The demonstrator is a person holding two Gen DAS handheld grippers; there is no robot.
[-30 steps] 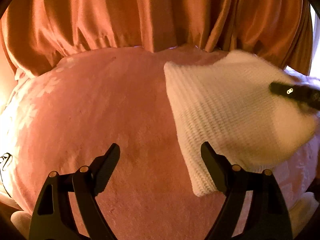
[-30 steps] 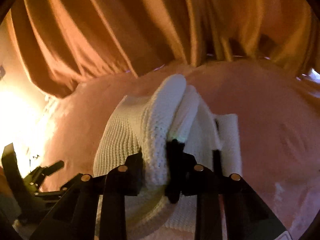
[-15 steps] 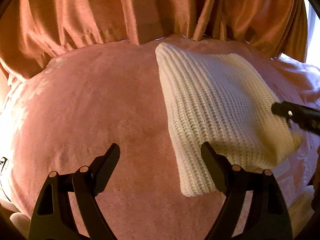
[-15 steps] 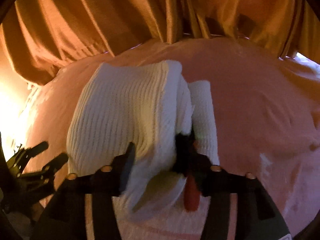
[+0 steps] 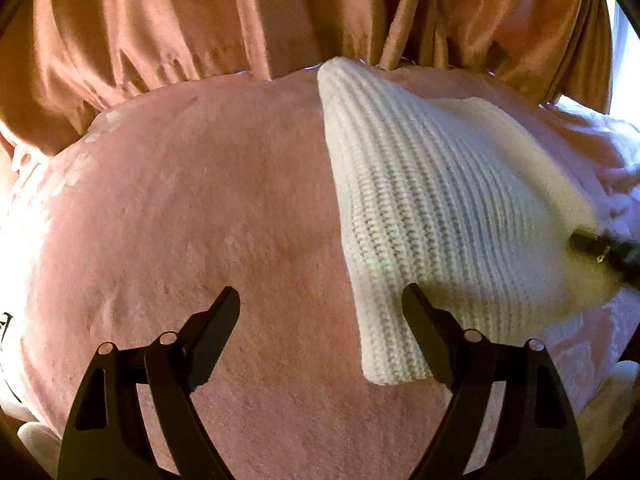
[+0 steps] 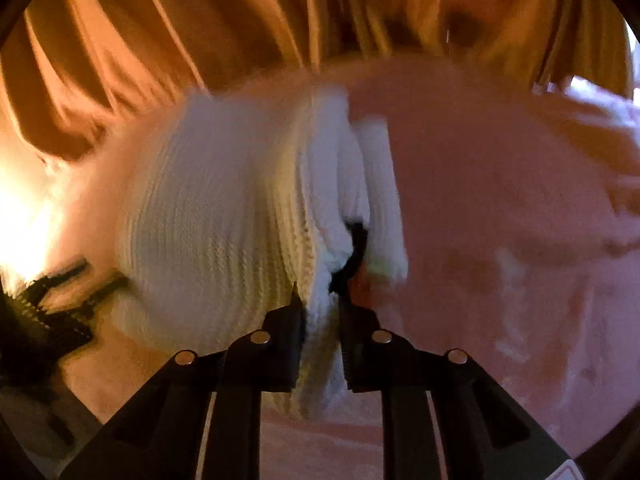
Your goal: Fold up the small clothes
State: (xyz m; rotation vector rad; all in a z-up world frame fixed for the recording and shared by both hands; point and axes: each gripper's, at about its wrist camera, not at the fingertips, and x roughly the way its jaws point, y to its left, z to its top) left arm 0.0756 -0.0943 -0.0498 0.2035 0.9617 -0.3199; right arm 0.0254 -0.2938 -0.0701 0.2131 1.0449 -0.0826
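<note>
A white ribbed knit garment [image 5: 440, 208] lies folded on a pink fleece blanket [image 5: 180, 220], right of centre in the left wrist view. My left gripper [image 5: 320, 292] hangs open above the blanket, its right finger over the garment's near left corner and nothing between the fingers. In the blurred right wrist view, the jaws of my right gripper [image 6: 324, 276] are closing on a bunched fold at the right edge of the garment [image 6: 216, 220], and the pads pinch the cloth. That right gripper [image 5: 600, 248] shows as a dark tip at the garment's right edge.
An orange curtain [image 5: 200, 20] hangs in folds along the far edge of the blanket [image 6: 500, 200]. Bright light comes in at the far left. The left gripper [image 6: 60, 292] shows dark at the lower left of the right wrist view.
The right gripper's jaws widened around the fold, then narrowed onto it again as it sank toward the blanket. The garment came down from a raised bunch to lie flatter. The left gripper stayed open.
</note>
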